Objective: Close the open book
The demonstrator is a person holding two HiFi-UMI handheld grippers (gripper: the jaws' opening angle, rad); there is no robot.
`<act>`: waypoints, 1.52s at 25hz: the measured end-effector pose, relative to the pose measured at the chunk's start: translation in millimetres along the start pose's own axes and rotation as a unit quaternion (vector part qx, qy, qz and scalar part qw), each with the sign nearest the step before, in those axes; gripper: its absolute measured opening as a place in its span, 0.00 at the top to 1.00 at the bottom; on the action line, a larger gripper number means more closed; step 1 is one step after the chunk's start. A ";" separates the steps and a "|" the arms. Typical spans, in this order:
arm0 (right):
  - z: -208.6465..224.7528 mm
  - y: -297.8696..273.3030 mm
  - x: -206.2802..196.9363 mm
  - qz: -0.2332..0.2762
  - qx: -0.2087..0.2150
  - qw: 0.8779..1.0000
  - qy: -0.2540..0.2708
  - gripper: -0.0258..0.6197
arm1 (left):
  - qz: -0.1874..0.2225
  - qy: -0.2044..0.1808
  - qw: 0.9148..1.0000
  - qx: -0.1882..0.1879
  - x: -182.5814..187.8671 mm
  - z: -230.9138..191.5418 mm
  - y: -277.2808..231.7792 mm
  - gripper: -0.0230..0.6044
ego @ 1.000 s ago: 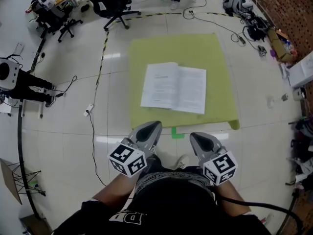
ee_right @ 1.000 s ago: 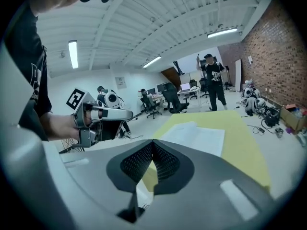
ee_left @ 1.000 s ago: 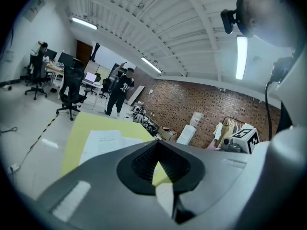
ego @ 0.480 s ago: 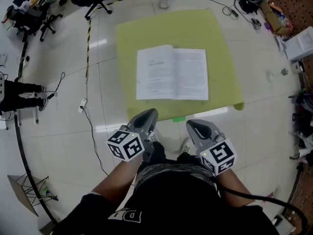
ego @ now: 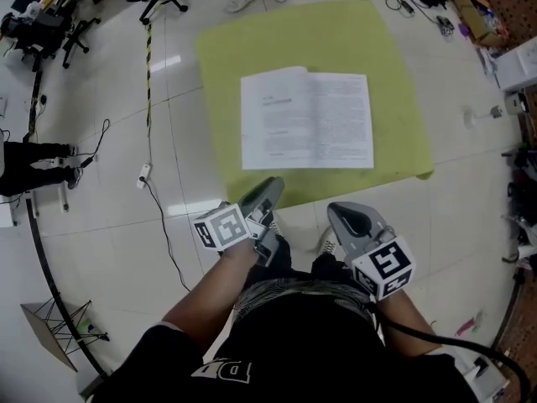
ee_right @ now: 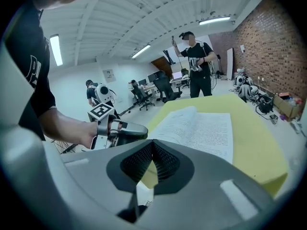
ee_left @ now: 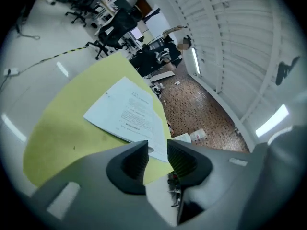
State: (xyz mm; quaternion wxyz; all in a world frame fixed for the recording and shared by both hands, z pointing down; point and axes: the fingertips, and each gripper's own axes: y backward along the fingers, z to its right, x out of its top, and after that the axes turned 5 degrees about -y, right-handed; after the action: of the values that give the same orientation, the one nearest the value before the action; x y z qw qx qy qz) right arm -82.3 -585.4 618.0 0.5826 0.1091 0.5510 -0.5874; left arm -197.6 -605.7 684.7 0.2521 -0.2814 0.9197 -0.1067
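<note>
Yellow mat margin all round open book; white floor beyond.

Book white, black print; mat yellow-green; floor glossy white.

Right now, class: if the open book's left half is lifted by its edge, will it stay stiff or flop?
Probably flop: the book has pages arching up beside the spine, and no hard cover shows. Likely light, as it looks thin. Pushed, it may slide on the mat.
</note>
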 end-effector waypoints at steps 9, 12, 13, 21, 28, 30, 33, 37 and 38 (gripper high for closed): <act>2.0 -4.9 -6.6 -0.003 -0.007 1.000 -0.017 0.95 | 0.050 0.189 0.979 -0.057 5.2 -20.9 -14.7 0.67; 3.2 -6.1 -6.8 -0.002 -0.009 1.000 -0.020 0.95 | 0.066 0.231 0.969 -0.065 5.6 -29.5 -17.7 0.67; 4.6 -5.5 -6.7 -0.001 -0.010 1.000 -0.021 0.95 | 0.072 0.245 0.965 -0.063 4.7 -33.6 -18.0 0.67; 8.4 -5.8 -3.8 0.012 -0.010 0.999 -0.042 0.95 | 0.093 0.293 0.949 -0.064 -1.9 -50.9 -25.6 0.58; 11.1 -3.2 -3.7 0.013 -0.010 0.998 -0.057 0.95 | 0.118 0.294 0.946 -0.074 4.8 -51.9 -34.9 0.57; 12.9 -1.7 -9.3 0.010 -0.010 0.999 -0.049 0.95 | 0.123 0.290 0.946 -0.077 7.2 -51.8 -37.4 0.57; 14.6 -0.9 -15.1 0.004 -0.012 0.999 -0.047 0.95 | 0.129 0.272 0.951 -0.071 8.6 -52.4 -39.2 0.58; 15.4 1.1 -15.6 0.010 -0.008 0.999 -0.042 0.95 | 0.133 0.248 0.958 -0.046 3.1 -57.7 -40.0 0.74; 14.9 2.5 -16.4 0.011 -0.007 0.999 -0.041 0.95 | 0.134 0.243 0.960 -0.039 1.5 -59.5 -39.2 0.83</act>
State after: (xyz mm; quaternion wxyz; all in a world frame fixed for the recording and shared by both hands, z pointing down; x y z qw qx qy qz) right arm -67.7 -587.0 634.8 0.6121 0.0867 0.5296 -0.5808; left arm -211.6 -635.4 748.0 0.0221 -0.1311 0.9860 -0.1009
